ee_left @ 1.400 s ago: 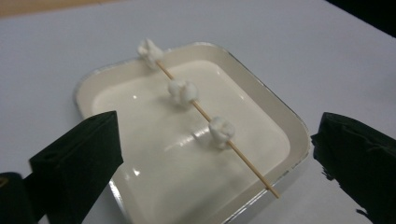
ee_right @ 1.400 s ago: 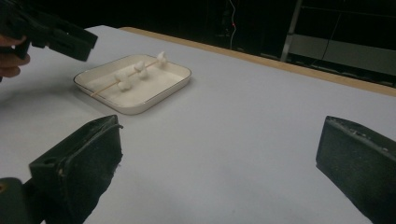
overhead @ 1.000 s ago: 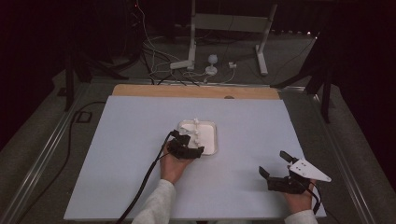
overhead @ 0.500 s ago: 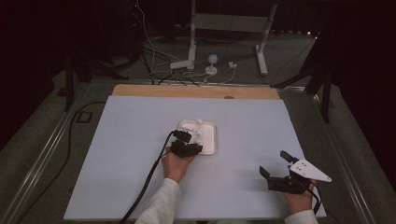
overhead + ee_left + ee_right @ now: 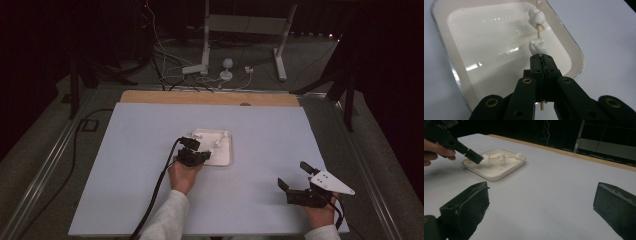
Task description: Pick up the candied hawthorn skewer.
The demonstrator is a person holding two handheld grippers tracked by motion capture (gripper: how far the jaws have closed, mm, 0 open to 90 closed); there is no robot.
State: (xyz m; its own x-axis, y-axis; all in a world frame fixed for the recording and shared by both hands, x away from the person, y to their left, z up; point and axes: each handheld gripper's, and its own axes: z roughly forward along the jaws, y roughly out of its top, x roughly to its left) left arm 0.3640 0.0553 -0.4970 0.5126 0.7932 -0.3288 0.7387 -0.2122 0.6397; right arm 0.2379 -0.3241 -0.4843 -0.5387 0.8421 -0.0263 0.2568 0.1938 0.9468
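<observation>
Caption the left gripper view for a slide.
Left gripper clamped on a wooden skewer threaded with marshmallows, held over a white tray.

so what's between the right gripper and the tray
Nothing: the right gripper view shows bare white table between the open right gripper and the tray. The high view agrees.

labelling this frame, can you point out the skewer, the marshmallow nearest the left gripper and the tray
skewer (image 5: 539, 29), left gripper view, bare wood between the marshmallows.
marshmallow nearest the left gripper (image 5: 538, 46), left gripper view, middle of its white body.
tray (image 5: 574, 50), left gripper view, its right rim.
</observation>
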